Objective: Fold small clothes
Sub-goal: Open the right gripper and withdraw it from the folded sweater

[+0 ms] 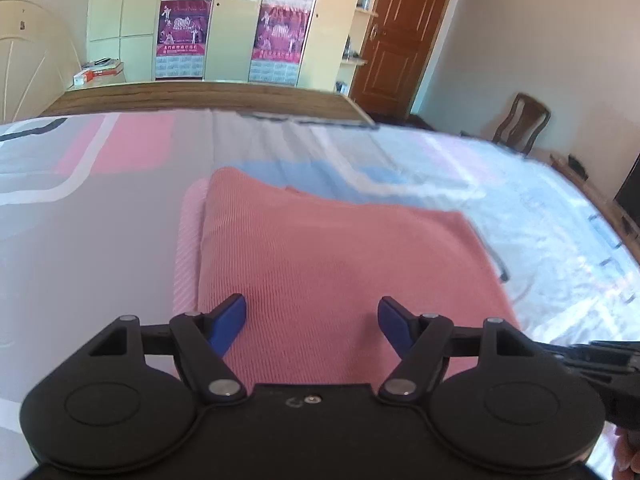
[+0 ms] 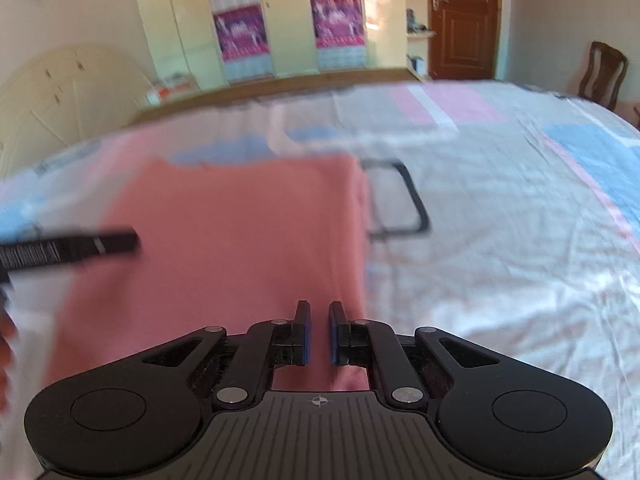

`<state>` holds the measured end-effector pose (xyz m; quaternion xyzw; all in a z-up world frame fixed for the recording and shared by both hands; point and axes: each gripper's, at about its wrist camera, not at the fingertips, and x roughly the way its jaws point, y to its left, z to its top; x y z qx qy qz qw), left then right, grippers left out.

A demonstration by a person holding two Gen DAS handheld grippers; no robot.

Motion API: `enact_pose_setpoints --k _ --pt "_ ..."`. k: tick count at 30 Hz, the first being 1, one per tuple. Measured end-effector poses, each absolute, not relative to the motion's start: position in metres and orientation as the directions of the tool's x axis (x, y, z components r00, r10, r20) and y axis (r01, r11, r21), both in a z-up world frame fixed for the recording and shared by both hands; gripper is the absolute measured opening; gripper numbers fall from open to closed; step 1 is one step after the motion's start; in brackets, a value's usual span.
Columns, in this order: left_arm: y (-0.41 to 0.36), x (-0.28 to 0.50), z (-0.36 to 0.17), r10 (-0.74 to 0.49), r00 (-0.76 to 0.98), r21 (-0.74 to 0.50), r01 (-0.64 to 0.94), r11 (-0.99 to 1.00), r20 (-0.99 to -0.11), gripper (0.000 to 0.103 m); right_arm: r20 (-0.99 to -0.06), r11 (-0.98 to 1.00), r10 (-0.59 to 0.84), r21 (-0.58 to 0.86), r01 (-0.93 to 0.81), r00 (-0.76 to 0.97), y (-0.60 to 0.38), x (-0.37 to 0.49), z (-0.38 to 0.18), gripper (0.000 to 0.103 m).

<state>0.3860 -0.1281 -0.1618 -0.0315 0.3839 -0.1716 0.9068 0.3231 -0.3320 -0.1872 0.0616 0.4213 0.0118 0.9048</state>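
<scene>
Left gripper hangs over the near end of the pink cloth, its blue-padded fingers spread wide with nothing between them. The cloth runs straight out from between the fingers, away from the gripper, and lies flat on the bed. A paler pink ribbed strip shows along the cloth's left edge.

Right gripper has its fingers drawn close, a narrow gap left between the pads; pink cloth shows in that gap, but whether the pads pinch it cannot be told. This gripper sits at the cloth's near right corner, so most of the cloth spreads ahead and to its left. Much of this view is blurred. A black part of the left gripper reaches in over the cloth's left side.

Beyond the cloth the bed's sheet carries pink, blue and grey patches and a black outlined rectangle just beside the cloth's right edge. Past the bed stand a pale wardrobe with magenta posters, a brown door, and a wooden chair.
</scene>
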Motion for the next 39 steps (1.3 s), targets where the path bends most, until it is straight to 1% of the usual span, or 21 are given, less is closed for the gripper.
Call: enact_pose_setpoints --k 1,2,3,5,8,10,13,17,21,25,28,30,34,39 --pt "-0.130 0.385 -0.164 -0.329 0.647 -0.174 0.293 0.940 -0.688 0.071 -0.761 0.996 0.034 0.080 0.042 0.648 -0.336 0.320 -0.195 0.013" --pt "-0.132 0.384 -0.164 -0.322 0.651 -0.154 0.302 0.941 -0.687 0.071 -0.762 0.997 0.023 0.067 0.043 0.648 -0.341 0.319 -0.199 0.031" --pt "-0.133 0.384 -0.163 -0.322 0.651 -0.146 0.310 0.939 -0.688 0.072 -0.766 0.995 0.016 0.075 0.065 0.643 -0.346 0.318 -0.198 0.033" --pt "-0.132 0.388 -0.157 -0.326 0.654 -0.157 0.305 0.939 -0.683 0.072 -0.764 0.991 0.045 0.113 0.065 0.644 -0.351 0.321 -0.191 0.033" --pt "-0.134 0.404 -0.149 -0.322 0.670 -0.168 0.286 0.943 -0.669 0.072 -0.709 0.993 0.056 0.116 0.037 0.703 -0.343 0.331 -0.173 0.033" --pt "-0.138 0.417 -0.150 -0.304 0.671 -0.152 0.277 0.949 -0.676 0.072 -0.682 0.990 0.078 0.137 0.023 0.727 -0.339 0.346 -0.166 0.033" --pt "-0.141 0.434 -0.159 -0.278 0.663 -0.133 0.261 0.956 -0.695 0.073 -0.670 0.989 0.101 0.146 -0.003 0.735 -0.329 0.372 -0.166 0.033" --pt "-0.145 0.439 -0.164 -0.266 0.661 -0.116 0.263 0.958 -0.702 0.076 -0.692 0.986 0.115 0.167 0.004 0.713 -0.326 0.400 -0.179 0.033" --pt "-0.146 0.441 -0.168 -0.260 0.660 -0.108 0.262 0.959 -0.705 0.077 -0.743 0.995 0.071 0.102 0.008 0.666 -0.328 0.415 -0.200 0.033" --pt "-0.148 0.440 -0.167 -0.255 0.661 -0.105 0.258 0.961 -0.706 0.078 -0.740 0.994 0.077 0.113 0.010 0.668 -0.335 0.410 -0.200 0.033" --pt "-0.148 0.439 -0.166 -0.249 0.662 -0.096 0.259 0.961 -0.707 0.079 -0.727 0.989 0.097 0.148 0.017 0.679 -0.339 0.402 -0.193 0.033" --pt "-0.149 0.438 -0.163 -0.242 0.661 -0.086 0.260 0.962 -0.710 0.081 -0.722 0.987 0.107 0.160 0.014 0.683 -0.341 0.400 -0.192 0.033" --pt "-0.148 0.429 -0.158 -0.226 0.663 -0.061 0.263 0.963 -0.714 0.086 -0.742 0.993 0.089 0.120 0.001 0.664 -0.340 0.395 -0.197 0.033" --pt "-0.127 0.395 -0.153 -0.249 0.657 -0.104 0.251 0.962 -0.712 0.085 -0.710 0.986 0.111 0.167 0.013 0.696 -0.349 0.370 -0.178 0.033"
